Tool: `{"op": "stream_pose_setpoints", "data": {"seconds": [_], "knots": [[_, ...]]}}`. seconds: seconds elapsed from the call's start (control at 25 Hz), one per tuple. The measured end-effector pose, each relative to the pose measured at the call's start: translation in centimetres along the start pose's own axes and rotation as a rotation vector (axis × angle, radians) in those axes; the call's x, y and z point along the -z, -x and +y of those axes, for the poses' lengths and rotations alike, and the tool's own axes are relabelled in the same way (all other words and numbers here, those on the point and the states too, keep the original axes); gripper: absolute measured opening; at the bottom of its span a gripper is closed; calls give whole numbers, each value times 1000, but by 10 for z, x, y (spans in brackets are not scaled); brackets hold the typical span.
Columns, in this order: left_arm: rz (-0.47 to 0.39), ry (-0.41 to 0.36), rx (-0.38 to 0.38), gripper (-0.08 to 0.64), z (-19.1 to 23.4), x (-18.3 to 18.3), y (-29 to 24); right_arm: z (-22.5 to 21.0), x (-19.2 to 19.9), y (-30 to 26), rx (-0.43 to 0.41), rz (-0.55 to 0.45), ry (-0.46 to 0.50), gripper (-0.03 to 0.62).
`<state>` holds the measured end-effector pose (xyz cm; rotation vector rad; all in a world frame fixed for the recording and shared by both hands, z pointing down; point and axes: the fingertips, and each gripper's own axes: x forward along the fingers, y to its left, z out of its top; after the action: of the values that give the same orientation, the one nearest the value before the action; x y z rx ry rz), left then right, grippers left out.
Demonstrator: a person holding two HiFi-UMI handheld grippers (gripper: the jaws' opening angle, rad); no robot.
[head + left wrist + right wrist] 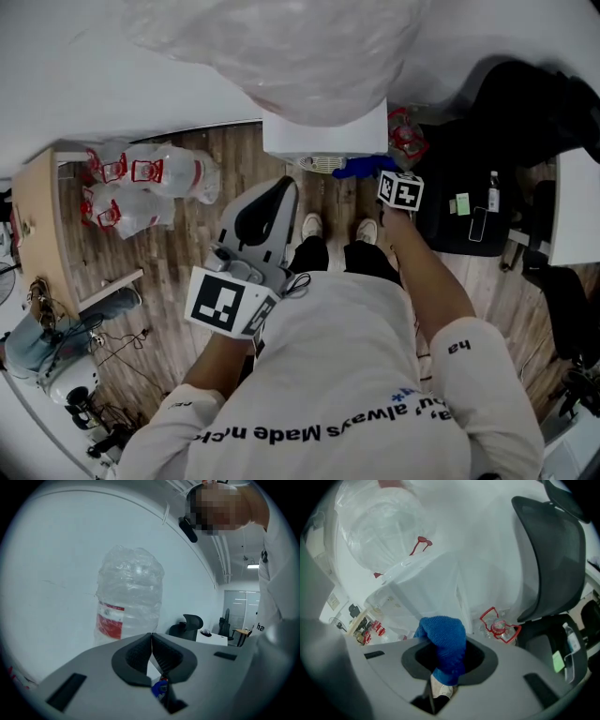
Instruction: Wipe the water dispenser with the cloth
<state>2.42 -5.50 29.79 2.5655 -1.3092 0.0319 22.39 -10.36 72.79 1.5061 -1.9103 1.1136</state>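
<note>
Head view looks steeply down on a wood-plank floor that meets a white wall at the far side. The white water dispenser stands against that wall, straight ahead of the person's shoes. It carries a large water bottle wrapped in clear plastic film. To the left, shrink-wrapped packs of red-labelled bottles lie on the floor beside a wooden counter. To the right sits a black office chair, with the edge of a white desk beyond it.

The left hand-held gripper is held up in front of the person's chest. Its ribbed black pads are pressed flat together with nothing between them. It points toward the wrapped bottle and touches nothing. Its own view also shows a further office chair deeper in the room.

The right hand-held gripper reaches forward on an outstretched arm to the near right corner of the dispenser, low on its body. Its jaws are clamped on a blue cloth, which bunches up out of the grip. In the head view the cloth lies against the dispenser's lower front edge. A small red-capped bottle sits on the floor just right of the dispenser.
</note>
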Motion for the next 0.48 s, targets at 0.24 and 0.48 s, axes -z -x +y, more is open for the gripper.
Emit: {"op": "stream_pose_setpoints", "data": {"seconds": [0.24, 0.48], "knots": [[-4, -10, -14, 20, 6, 10, -9, -4, 0, -8, 1, 1, 9, 92], [11, -17, -11, 20, 11, 30, -16, -12, 15, -25, -19, 6, -4, 92]]}}
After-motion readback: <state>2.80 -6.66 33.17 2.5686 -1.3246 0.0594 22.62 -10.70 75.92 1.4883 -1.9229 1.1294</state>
